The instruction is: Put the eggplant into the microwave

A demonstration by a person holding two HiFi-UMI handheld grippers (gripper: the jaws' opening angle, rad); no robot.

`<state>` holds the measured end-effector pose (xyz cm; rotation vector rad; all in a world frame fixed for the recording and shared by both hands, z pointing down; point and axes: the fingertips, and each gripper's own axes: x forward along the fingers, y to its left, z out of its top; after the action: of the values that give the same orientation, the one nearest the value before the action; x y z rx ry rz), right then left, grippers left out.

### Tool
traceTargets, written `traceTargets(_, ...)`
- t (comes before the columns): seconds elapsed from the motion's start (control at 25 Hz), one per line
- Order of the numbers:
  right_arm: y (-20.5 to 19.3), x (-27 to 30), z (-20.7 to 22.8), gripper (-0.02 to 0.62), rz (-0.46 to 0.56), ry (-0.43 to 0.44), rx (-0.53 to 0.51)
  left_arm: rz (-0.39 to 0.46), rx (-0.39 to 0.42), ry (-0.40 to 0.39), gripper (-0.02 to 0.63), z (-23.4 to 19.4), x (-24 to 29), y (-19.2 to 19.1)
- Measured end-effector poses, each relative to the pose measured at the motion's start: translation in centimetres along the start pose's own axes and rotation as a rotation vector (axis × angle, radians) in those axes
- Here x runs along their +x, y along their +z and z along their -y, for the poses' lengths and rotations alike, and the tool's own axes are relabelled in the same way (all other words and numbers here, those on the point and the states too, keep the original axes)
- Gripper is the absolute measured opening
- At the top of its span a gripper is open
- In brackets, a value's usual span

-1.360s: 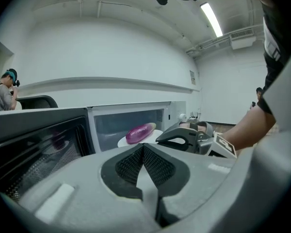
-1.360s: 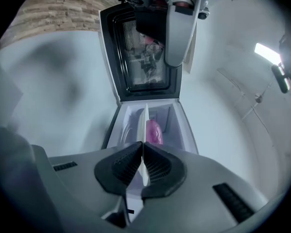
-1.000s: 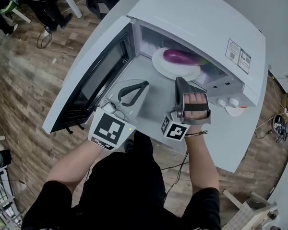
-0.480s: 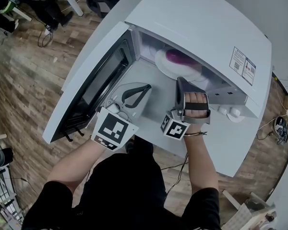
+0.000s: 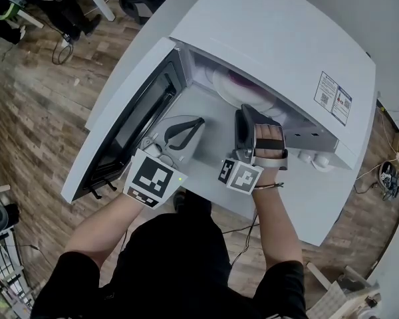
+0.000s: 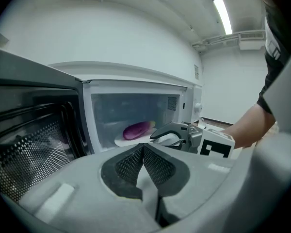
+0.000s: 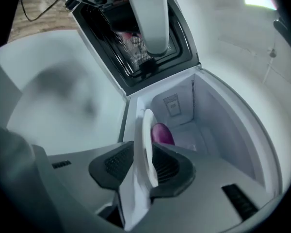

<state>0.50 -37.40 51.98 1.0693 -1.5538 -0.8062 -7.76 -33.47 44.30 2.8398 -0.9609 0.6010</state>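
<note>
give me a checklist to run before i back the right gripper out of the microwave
1. Eggplant lies on the plate: ok.
2. Plate is inside the microwave cavity: ok.
3. Plate rests flat on the cavity floor: cannot tell.
4. Right gripper is free of the plate: not ok; its jaws are opening, with the plate's rim between them.
5. Left gripper is shut, empty and apart from the plate: ok.
6. Door is swung wide open, out of the way: ok.
</note>
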Motion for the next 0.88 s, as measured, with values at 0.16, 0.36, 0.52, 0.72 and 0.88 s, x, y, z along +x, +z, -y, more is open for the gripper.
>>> traceTargets(0.16,0.7,-0.4,0.2,0.096,0.040,0.007,0.024,-0.007,-0.004,0.000,0.009,-0.1,0.0,0.3)
traceTargets(0.36,0.8,0.6,0.6,0.038,0.028,0.041,0.118,-0.012,-0.009,0.005,0.009,-0.4,0.2,0.7)
traceTargets(0.52,0.4,1.4,1.3,0.040,0.013,0.053,0.196,-0.022,-0.006,-0.001,0.009,-0.5,0.3,0.8)
traceTargets(0.72,-0.4,2.7,2.0,0.043,-0.006,0.089,0.310,-0.025,-0.013,0.003,0.009,-1.0,0.3,1.1)
traceTargets(0.88,-0.5,3.2,2.8,0.045,-0.015,0.109,0.402,-0.021,-0.031,0.006,0.009,-1.1,0.0,1.2)
